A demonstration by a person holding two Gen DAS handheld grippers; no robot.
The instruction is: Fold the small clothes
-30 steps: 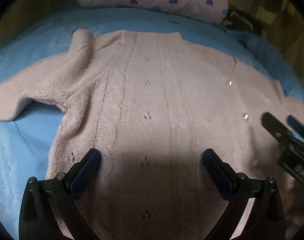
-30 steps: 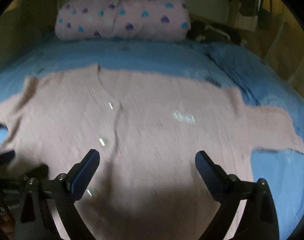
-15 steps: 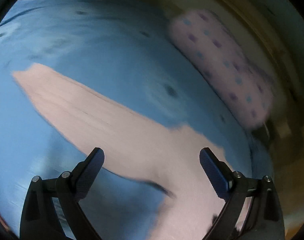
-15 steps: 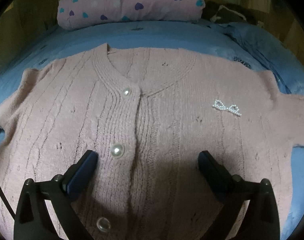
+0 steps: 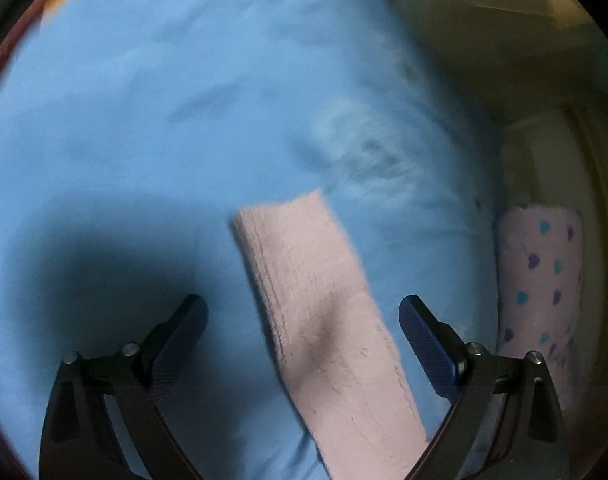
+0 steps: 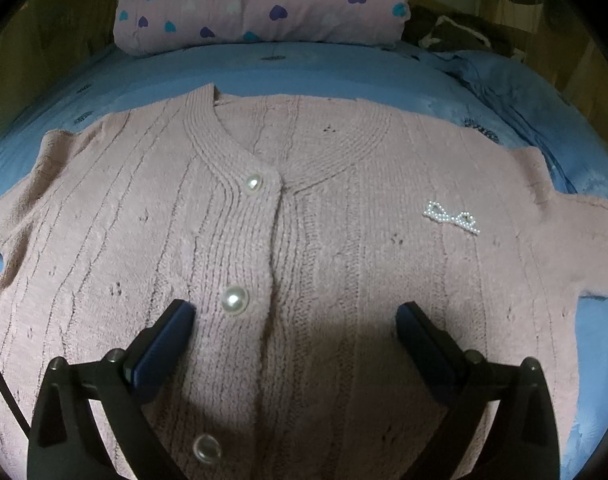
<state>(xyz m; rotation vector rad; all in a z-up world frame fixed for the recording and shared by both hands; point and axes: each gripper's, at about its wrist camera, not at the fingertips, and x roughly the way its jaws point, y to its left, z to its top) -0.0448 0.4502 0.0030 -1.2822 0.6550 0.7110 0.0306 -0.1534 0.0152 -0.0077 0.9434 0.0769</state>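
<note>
A pink knitted cardigan point(image 6: 324, 264) lies flat and face up on the blue bedsheet point(image 6: 304, 68), buttoned with pearl buttons point(image 6: 233, 299) and a pearl bow point(image 6: 451, 217) on the chest. My right gripper point(image 6: 295, 320) is open and empty, hovering over the cardigan's middle. In the left wrist view one pink sleeve point(image 5: 320, 308) stretches out over the sheet point(image 5: 143, 120), its cuff pointing away. My left gripper point(image 5: 301, 320) is open and empty, its fingers either side of the sleeve above it.
A pink pillow with blue and purple hearts point(image 6: 259, 4) lies at the head of the bed; it also shows in the left wrist view point(image 5: 540, 280). Dark clothing point(image 6: 456, 32) sits at the back right. A rumpled blue blanket point(image 6: 524, 92) lies right of the cardigan.
My left gripper has swung left from over the cardigan's body to over its outstretched sleeve. My right gripper has settled over the button line, closer to the cardigan.
</note>
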